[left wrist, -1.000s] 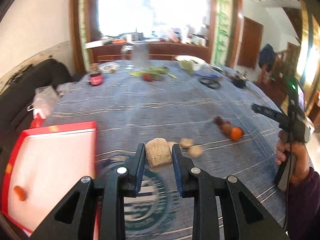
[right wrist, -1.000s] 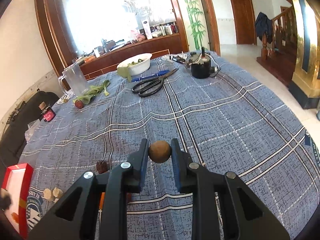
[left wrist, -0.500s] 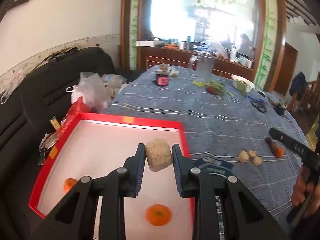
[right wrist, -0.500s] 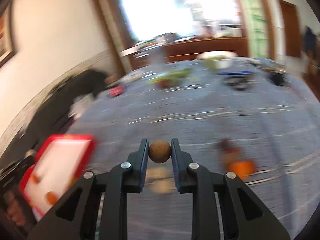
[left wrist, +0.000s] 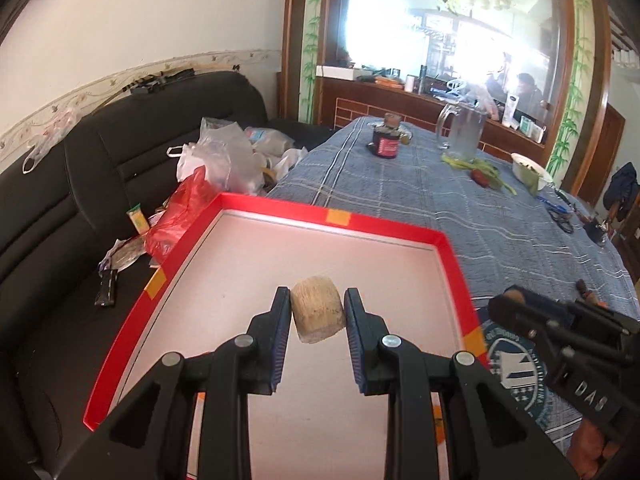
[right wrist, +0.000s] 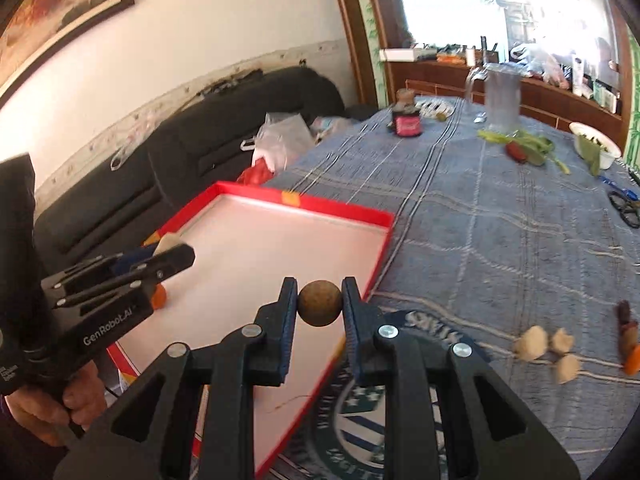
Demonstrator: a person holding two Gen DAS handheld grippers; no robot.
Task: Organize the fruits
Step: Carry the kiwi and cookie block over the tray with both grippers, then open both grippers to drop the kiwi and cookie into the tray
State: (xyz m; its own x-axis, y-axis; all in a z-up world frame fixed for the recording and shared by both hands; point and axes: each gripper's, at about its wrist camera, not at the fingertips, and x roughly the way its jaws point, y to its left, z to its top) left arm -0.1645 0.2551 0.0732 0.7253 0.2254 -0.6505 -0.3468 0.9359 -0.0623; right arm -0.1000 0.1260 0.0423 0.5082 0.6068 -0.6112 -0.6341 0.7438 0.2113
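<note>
My left gripper (left wrist: 317, 297) is shut on a pale, rough, chunky fruit piece (left wrist: 318, 316) and hangs over the white floor of the red-rimmed tray (left wrist: 336, 216). My right gripper (right wrist: 319, 291) is shut on a round brown fruit (right wrist: 320, 307) above the tray's (right wrist: 336, 209) near right edge. In the right wrist view the left gripper (right wrist: 168, 254) reaches in from the left, with an orange fruit (right wrist: 160, 299) on the tray floor below it. Several pale fruit pieces (right wrist: 532, 345) and a dark red and orange cluster (right wrist: 628, 346) lie on the blue checked tablecloth (right wrist: 500, 248).
A black sofa (left wrist: 100, 168) with plastic bags (left wrist: 216, 160) borders the tray's left side. Farther up the table stand a dark jar (left wrist: 386, 142), a glass pitcher (left wrist: 464, 128), green vegetables (left wrist: 480, 168), a white bowl (left wrist: 528, 168) and scissors (right wrist: 624, 206).
Both grippers swung left from over the tablecloth to above the red tray, each still carrying its fruit. The loose fruit pieces now lie off to the right.
</note>
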